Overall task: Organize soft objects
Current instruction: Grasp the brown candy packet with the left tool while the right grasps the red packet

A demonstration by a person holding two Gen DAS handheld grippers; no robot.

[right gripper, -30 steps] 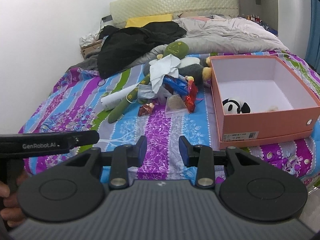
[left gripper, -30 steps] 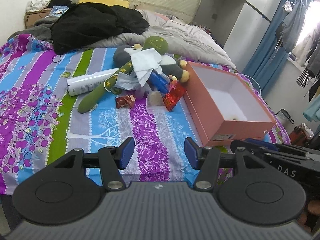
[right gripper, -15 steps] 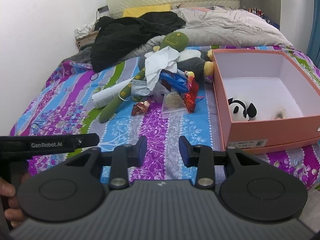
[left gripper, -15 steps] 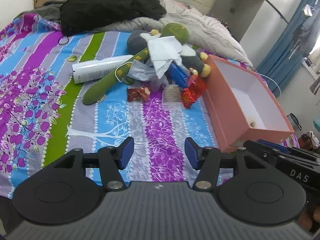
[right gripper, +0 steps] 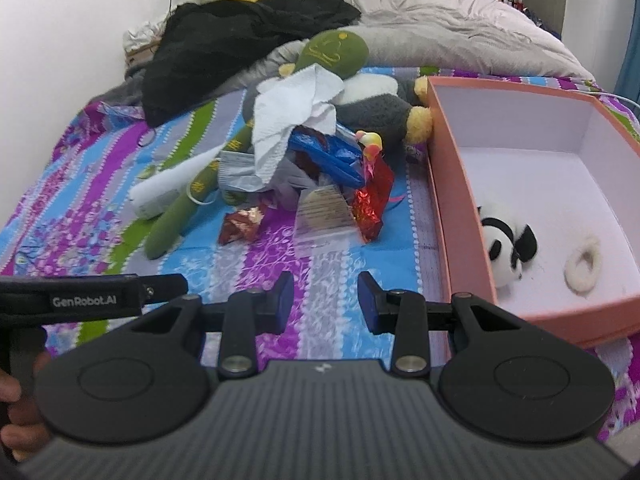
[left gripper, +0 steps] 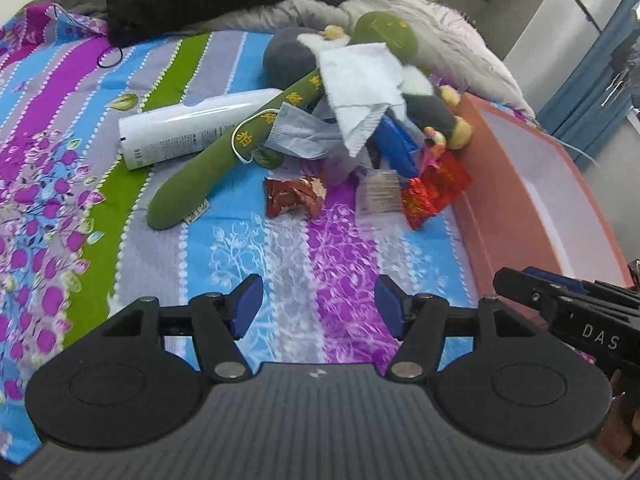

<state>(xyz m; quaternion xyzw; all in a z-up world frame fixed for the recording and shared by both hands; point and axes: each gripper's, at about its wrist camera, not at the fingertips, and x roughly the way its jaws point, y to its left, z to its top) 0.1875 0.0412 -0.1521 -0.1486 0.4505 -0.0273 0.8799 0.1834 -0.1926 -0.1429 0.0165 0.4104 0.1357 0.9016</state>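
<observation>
Blue pads on both sets of jaws, and both are spread wide with nothing between them. My left gripper (left gripper: 318, 300) and right gripper (right gripper: 325, 298) each hover above the striped bedsheet (left gripper: 280, 256), short of the pile and touching none of it.

The soft stuff sits in a heap mid-bed: a long green plush (left gripper: 248, 136) lying diagonally, and a grey plush (right gripper: 380, 114) pressed up against the pink box (right gripper: 452, 216).

Only the right view looks down into the box: a small panda plush (right gripper: 506, 250) against the near wall and a white fluffy ring (right gripper: 582, 266) beside it.

Clutter on top of the toys: white tissue (left gripper: 360, 88), face mask (left gripper: 296, 132), blue packet (right gripper: 324, 154), red foil wrappers (left gripper: 434, 188), and a white tube (left gripper: 192, 128) under the green plush.
</observation>
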